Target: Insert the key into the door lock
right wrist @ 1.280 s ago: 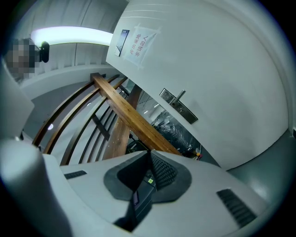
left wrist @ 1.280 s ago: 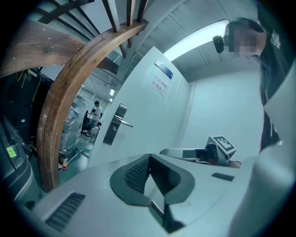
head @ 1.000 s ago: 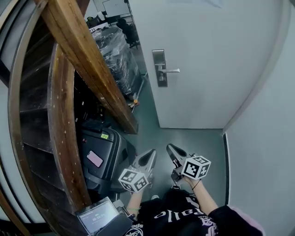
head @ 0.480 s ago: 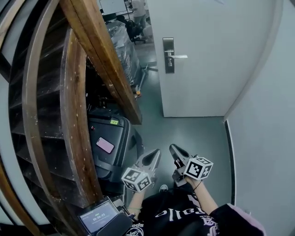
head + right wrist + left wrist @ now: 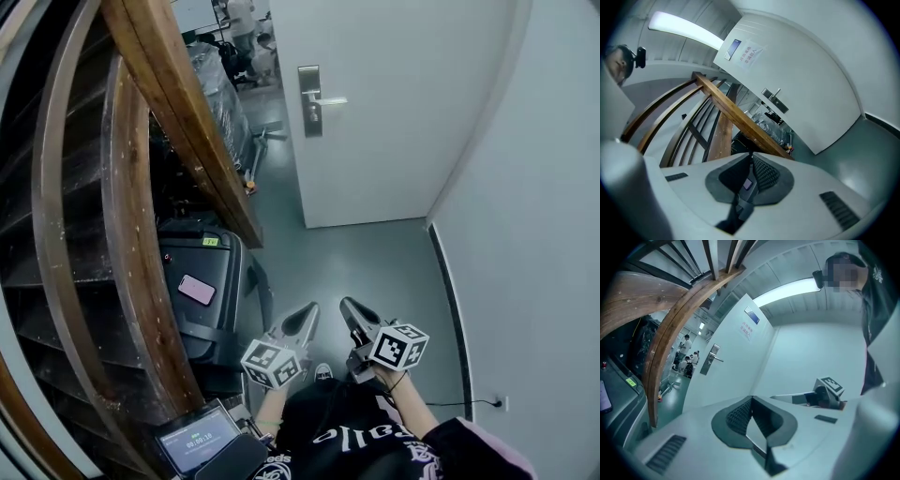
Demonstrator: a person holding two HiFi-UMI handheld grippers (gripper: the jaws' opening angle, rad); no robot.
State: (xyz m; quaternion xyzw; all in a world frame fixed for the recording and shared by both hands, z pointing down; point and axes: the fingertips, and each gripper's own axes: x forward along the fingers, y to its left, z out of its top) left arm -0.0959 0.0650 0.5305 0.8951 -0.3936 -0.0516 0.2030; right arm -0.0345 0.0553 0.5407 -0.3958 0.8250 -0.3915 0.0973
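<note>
One white door (image 5: 394,103) stands well ahead, its lock plate (image 5: 309,98) at the door's left edge, untouched. Left gripper (image 5: 307,313) and right gripper (image 5: 346,305) hang low, well apart from it, jaws together. No key shows; insertion seems wholly undone.

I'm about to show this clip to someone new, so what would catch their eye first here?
First comes the broad wooden stair beam sweeping down the left of the head view. Next is the white door ahead at the top, with its metal lever handle. At the bottom, the left gripper and right gripper sit side by side, jaws together, pointing towards the door.
</note>
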